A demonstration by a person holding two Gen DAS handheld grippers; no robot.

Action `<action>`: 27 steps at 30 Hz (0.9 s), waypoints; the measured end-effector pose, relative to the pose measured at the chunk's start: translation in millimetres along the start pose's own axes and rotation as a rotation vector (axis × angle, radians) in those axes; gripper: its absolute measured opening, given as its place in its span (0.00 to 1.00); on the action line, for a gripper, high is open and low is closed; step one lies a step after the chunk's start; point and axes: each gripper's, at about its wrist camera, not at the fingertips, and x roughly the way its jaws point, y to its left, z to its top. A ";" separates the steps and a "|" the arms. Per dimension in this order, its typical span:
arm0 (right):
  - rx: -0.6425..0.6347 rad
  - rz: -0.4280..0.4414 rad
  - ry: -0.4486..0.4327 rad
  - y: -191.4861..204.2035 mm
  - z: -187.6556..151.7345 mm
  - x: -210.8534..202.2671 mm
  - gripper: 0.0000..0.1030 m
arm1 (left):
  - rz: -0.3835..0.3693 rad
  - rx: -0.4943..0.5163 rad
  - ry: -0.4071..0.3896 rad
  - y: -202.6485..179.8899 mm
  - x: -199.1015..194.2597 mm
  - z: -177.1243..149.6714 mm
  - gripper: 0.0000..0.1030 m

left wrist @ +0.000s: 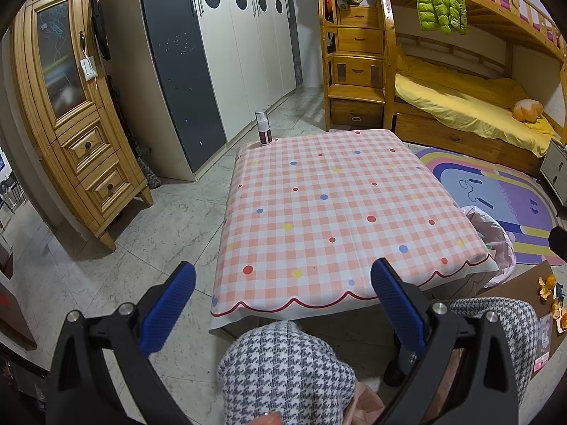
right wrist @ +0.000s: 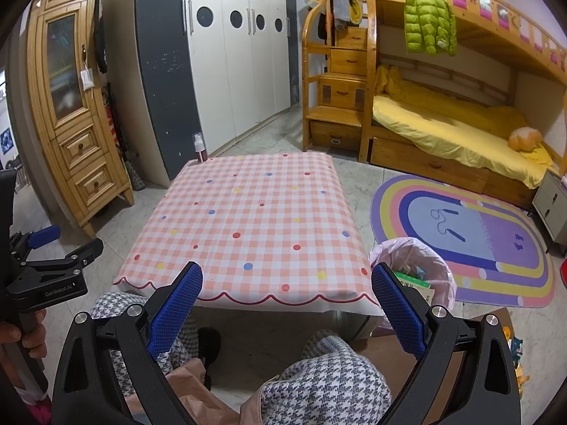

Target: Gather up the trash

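Trash bin with pink liner stands beside the checkered bench; left claw and right claw both spread apart, holding nothing

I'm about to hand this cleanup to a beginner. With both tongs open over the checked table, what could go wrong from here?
1. The pump bottle stands upright at the table's far corner; a reach could tip it off.
2. The pink-lined bin sits tight against the table's edge, so the right tongs might snag the liner.
3. Orange scraps lie beside the knee, easily missed.
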 end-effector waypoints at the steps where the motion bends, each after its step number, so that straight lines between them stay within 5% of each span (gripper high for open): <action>1: 0.000 0.000 -0.001 -0.1 0.1 0.0 0.92 | 0.000 -0.001 0.001 0.1 0.0 -0.1 0.93; 27: 0.001 0.001 0.004 -0.2 -1.6 2.4 0.92 | -0.018 -0.016 0.021 1.9 3.3 -2.1 0.93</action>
